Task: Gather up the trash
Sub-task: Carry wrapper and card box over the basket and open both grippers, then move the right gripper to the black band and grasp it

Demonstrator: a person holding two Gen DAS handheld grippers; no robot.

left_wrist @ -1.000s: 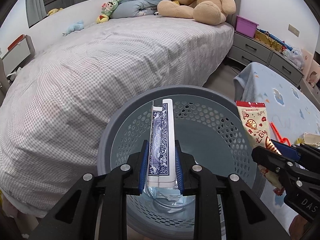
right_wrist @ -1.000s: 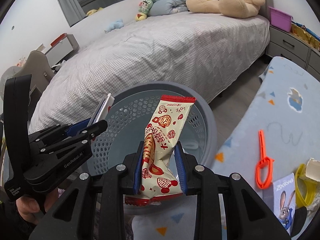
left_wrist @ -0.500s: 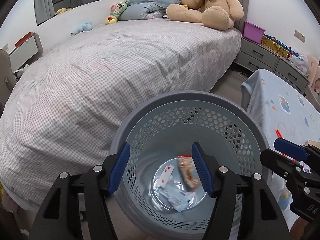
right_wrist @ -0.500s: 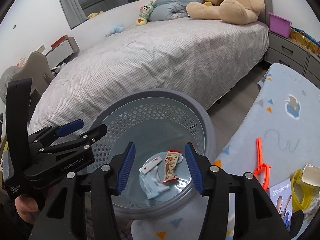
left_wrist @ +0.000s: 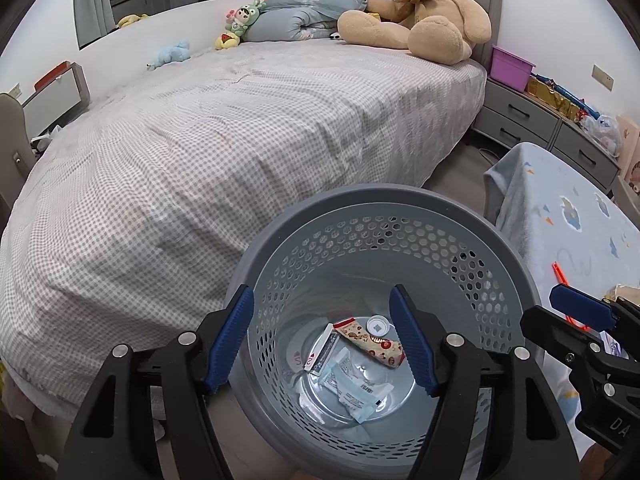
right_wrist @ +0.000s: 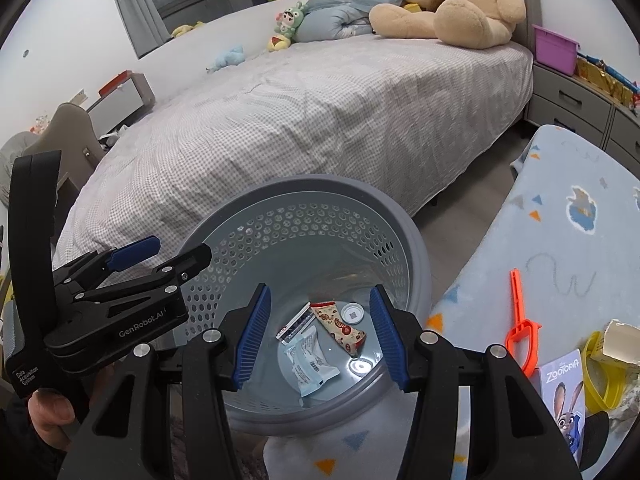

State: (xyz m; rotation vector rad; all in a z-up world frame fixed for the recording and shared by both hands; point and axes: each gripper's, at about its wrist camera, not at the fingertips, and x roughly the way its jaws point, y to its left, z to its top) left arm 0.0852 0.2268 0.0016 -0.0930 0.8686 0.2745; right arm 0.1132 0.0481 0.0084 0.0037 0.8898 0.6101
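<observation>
Left wrist view: the left gripper (left_wrist: 324,336) hangs at lower centre over the grey basket (left_wrist: 516,264), its jaws having just been opening, nothing between them. On the basket floor lie a red snack wrapper (left_wrist: 374,345), a card box (left_wrist: 320,350) and a clear packet (left_wrist: 354,386).

Right wrist view: the right gripper (right_wrist: 318,336), lower centre, jaws apart and empty, above the same trash in the basket (right_wrist: 416,256); the worktop (right_wrist: 560,240) fills the right.

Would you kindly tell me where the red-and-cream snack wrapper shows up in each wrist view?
Left wrist: wrapper on the basket floor, lower centre-right, between the left gripper's open jaws.
Right wrist: wrapper lower centre, between the right gripper's open jaws.
Shared landmark: white cap right beside it.
</observation>
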